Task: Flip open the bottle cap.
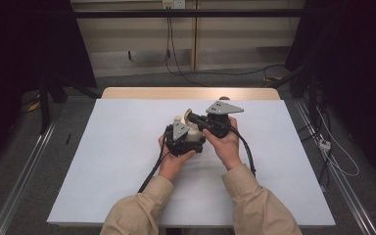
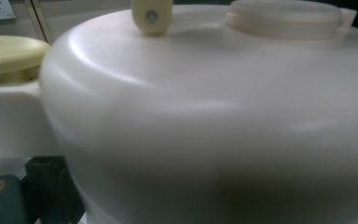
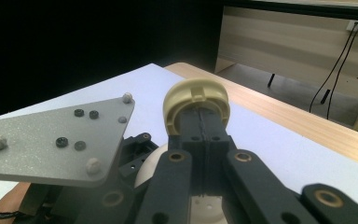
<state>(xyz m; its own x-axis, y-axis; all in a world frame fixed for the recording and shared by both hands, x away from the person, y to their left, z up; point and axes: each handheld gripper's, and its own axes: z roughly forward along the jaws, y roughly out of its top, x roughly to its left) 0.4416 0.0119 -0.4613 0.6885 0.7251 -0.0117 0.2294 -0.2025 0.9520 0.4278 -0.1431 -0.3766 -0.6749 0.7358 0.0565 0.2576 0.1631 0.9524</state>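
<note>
Cream plastic jar held between two grippers above the middle of the white table.

Both hands meet over the table (image 1: 103, 161), with the jar (image 1: 194, 133) tucked between the left gripper (image 1: 178, 139) and the right gripper (image 1: 210, 122). In the left gripper view the jar's pale rounded body (image 2: 205, 116) sits right up against the camera, so its own jaws are hidden and I cannot tell how they stand. A yellowish lid (image 2: 9, 53) shows at that view's left edge. In the right gripper view the black jaws are pressed together, pinching the rim of a yellowish cap (image 3: 196, 98); the other gripper's grey plate (image 3: 56, 140) lies just beside them.
</note>
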